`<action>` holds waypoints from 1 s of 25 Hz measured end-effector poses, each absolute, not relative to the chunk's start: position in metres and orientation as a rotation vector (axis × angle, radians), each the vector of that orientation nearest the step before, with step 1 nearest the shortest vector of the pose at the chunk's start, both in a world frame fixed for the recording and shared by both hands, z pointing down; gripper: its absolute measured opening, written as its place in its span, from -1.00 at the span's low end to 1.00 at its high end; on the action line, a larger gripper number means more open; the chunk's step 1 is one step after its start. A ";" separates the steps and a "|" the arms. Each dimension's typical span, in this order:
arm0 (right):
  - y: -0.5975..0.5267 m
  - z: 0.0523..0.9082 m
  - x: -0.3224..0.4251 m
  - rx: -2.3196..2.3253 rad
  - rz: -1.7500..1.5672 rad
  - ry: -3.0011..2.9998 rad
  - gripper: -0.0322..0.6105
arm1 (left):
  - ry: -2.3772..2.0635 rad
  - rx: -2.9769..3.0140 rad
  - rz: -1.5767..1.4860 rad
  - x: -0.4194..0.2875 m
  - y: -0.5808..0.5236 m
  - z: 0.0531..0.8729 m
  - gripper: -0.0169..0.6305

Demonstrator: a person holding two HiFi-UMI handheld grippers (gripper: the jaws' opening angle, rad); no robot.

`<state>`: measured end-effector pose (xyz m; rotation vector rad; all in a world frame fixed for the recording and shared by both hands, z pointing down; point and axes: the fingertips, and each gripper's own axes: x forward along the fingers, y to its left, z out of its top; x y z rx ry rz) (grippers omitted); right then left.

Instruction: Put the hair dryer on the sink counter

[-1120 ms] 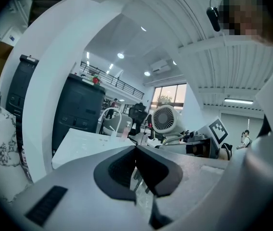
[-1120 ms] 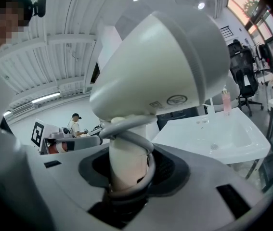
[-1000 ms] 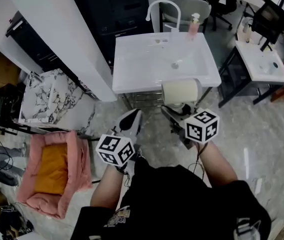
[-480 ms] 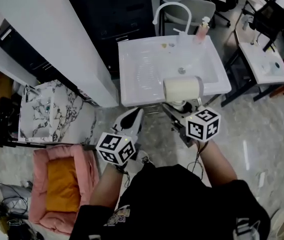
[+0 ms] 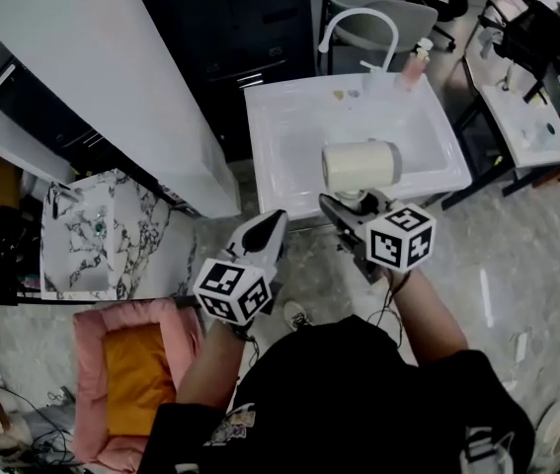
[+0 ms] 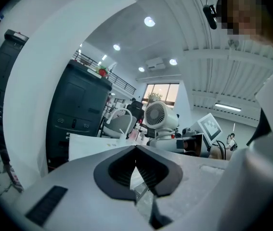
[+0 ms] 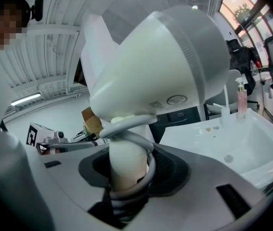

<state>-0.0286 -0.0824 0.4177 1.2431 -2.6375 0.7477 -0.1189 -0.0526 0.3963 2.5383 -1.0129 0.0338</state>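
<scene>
One hair dryer (cord coiled round its handle) stands clamped in the right tool by the near sink. The left tool is level, closed and empty.

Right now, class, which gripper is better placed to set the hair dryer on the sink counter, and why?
Right gripper: it clamps the hair dryer by the handle, at the sink counter. The left gripper is shut, empty, farther back.

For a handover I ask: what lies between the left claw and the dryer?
Nothing. In the left gripper view, only open air separates the left claw from the dryer.
</scene>
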 end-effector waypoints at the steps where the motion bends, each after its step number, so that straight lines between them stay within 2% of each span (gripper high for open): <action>1: -0.086 0.418 -0.033 1.245 0.747 -2.635 -0.38 | -1.009 2.538 0.032 -0.123 -0.055 0.397 -0.94; 13: -0.116 0.419 -0.063 1.285 0.759 -2.617 -0.38 | -0.963 2.555 0.042 -0.152 -0.072 0.400 -0.94; 25: -0.167 0.435 -0.063 1.267 0.797 -2.595 -0.38 | -0.953 2.569 0.023 -0.141 -0.108 0.403 -0.94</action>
